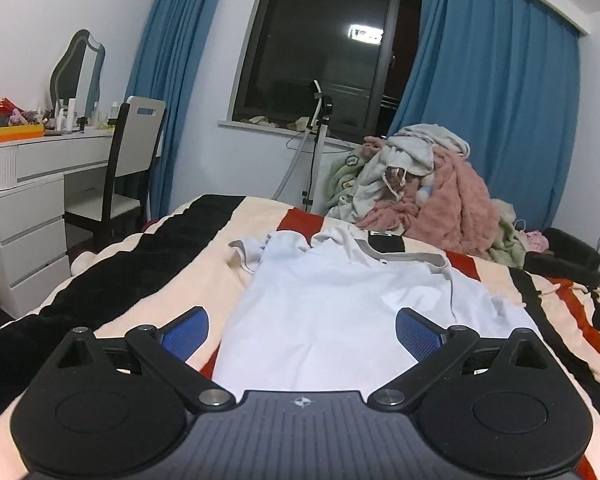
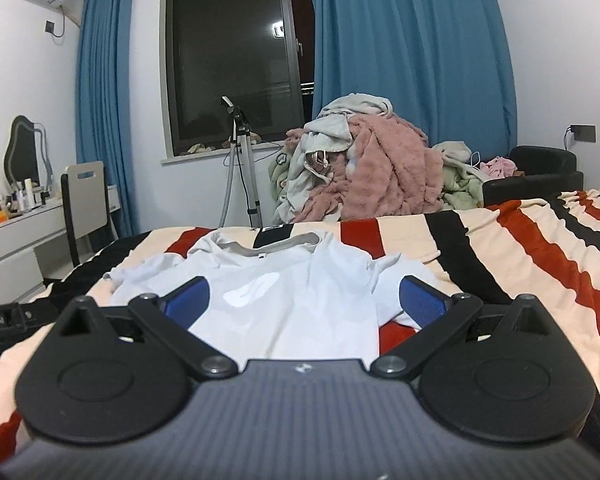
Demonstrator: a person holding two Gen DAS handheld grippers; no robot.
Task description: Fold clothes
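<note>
Shirt point(image 1: 320, 312) lies spread ahead between both grippers' wide-apart jaws.

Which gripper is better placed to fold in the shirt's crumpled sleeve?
Probably the right gripper: open, with the white shirt's crumpled sleeve beside its fingers. The left gripper, also open, faces the shirt's body.

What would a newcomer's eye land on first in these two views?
The white T-shirt spread on the striped blanket, lying between both open tongs, left and right. Behind it, the heap of pink and pale clothes piled at the bed's far edge, framed by blue curtains and a dark window.
</note>
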